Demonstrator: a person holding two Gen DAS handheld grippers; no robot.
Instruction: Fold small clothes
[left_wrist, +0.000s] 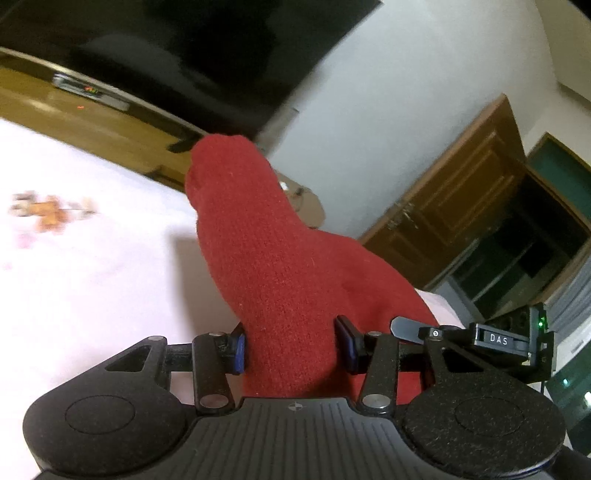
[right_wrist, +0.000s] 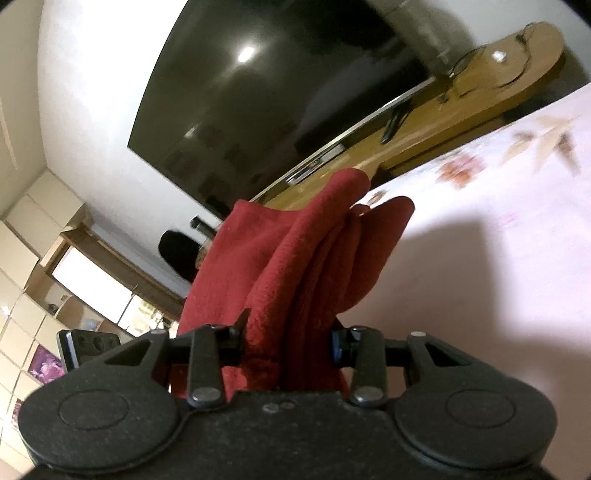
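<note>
Red knitted garment (left_wrist: 280, 266) is gripped by left gripper (left_wrist: 293, 349) and right gripper (right_wrist: 286, 341), above the pale bedsheet (left_wrist: 92, 280).

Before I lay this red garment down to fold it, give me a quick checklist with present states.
1. Left tool closed on the red garment: ok.
2. Right tool closed on the red garment: ok.
3. Garment lifted off the white sheet: ok.
4. Garment spread flat between the tools: not ok, it is bunched in folds at the right tool.
5. Both tools on the same garment: cannot tell.
</note>
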